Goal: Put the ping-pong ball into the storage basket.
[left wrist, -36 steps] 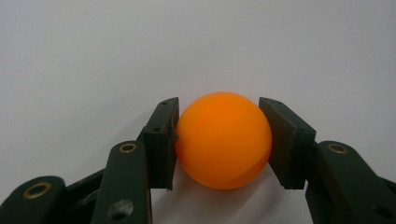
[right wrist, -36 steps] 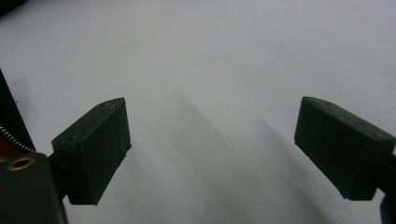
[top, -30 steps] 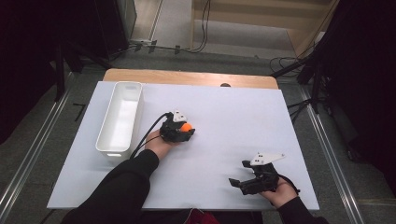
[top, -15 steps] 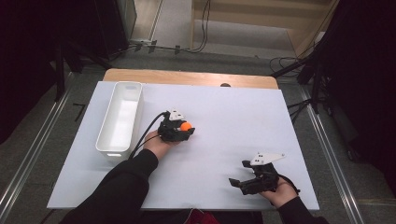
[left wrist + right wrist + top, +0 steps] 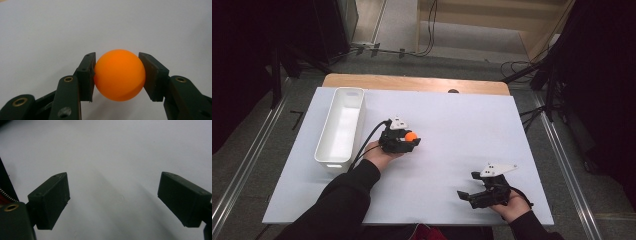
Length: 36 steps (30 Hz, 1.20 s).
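Note:
An orange ball (image 5: 119, 74) sits between the black jaws of my left gripper (image 5: 117, 75), and both pads press on its sides. In the high view the same ball (image 5: 411, 135) shows as an orange dot at the tip of the left gripper (image 5: 413, 140), near the middle of the white table (image 5: 452, 120). At the table's front right, my right gripper (image 5: 466, 195) rests low and points left. Its jaws stand wide apart in the right gripper view (image 5: 117, 197), with bare white surface between them.
A long white tray (image 5: 340, 126) lies at the left of the table, just left of my left hand; its inside looks bare. A wooden board edge (image 5: 412, 83) runs along the table's far side. Dark floor and cables lie beyond.

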Each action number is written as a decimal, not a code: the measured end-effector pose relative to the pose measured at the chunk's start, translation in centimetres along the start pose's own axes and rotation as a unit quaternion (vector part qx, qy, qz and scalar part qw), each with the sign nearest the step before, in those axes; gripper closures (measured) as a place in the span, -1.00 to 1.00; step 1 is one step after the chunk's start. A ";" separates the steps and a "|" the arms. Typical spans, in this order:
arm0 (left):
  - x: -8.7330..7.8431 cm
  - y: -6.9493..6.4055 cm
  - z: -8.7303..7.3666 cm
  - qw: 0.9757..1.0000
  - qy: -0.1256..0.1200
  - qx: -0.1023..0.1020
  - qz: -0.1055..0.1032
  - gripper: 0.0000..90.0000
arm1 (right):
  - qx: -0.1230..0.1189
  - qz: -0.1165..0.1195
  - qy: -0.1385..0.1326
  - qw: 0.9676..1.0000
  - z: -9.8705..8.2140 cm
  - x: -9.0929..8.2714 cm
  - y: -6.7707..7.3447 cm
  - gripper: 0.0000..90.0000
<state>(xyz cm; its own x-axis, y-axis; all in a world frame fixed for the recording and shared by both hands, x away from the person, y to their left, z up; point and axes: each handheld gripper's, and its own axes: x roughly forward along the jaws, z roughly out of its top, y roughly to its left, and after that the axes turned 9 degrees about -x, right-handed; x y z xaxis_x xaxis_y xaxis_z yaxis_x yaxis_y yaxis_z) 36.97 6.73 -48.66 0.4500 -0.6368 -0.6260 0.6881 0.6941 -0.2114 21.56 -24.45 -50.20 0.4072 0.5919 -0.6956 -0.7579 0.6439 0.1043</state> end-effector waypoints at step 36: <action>-2.9 -1.4 0.6 1.000 0.007 0.014 -0.011 0.11 | -0.002 -0.001 -0.002 1.000 -0.1 -0.1 -0.1 -0.79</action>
<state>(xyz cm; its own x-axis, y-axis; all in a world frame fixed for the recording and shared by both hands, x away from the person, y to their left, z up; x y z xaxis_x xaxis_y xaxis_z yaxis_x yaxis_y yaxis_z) 35.05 7.41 -46.15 0.4264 -0.6475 -0.6316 0.7143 0.6694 -0.2041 21.56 -24.58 -50.20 0.4112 0.5919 -0.6932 -0.7590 0.6435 0.0993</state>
